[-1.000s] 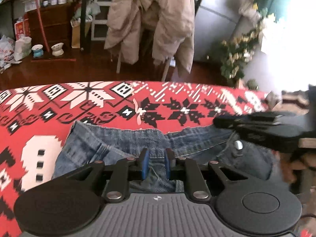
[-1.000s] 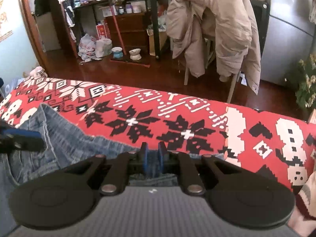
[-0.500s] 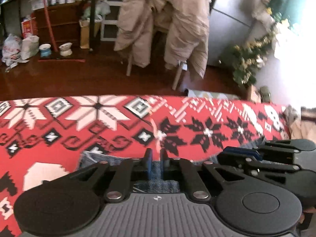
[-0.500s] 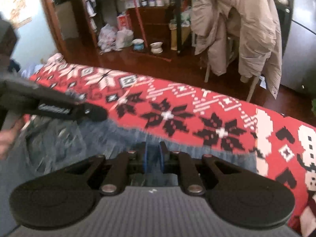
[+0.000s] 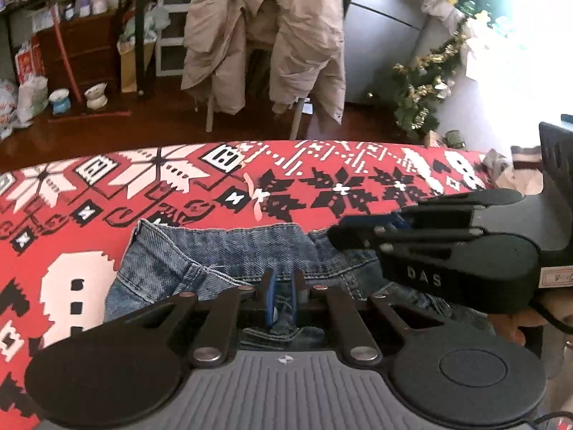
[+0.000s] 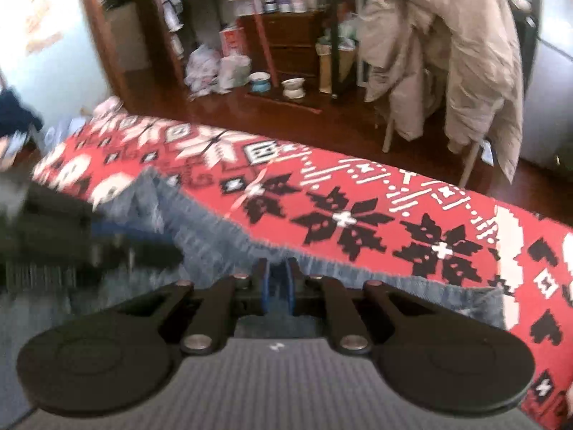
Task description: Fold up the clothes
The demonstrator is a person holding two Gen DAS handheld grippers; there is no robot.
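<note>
Both tools are pinching narrow on the jeans [image 5: 215, 265], left gripper [image 5: 283, 292] and right gripper [image 6: 277, 286] alike, and that bunched denim is risking slipping free and spoiling the fold.

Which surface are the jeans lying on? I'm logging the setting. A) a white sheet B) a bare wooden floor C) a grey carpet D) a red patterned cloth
D: the jeans lie spread on a red patterned cloth with black and white snowflake shapes, seen in both wrist views.
</note>
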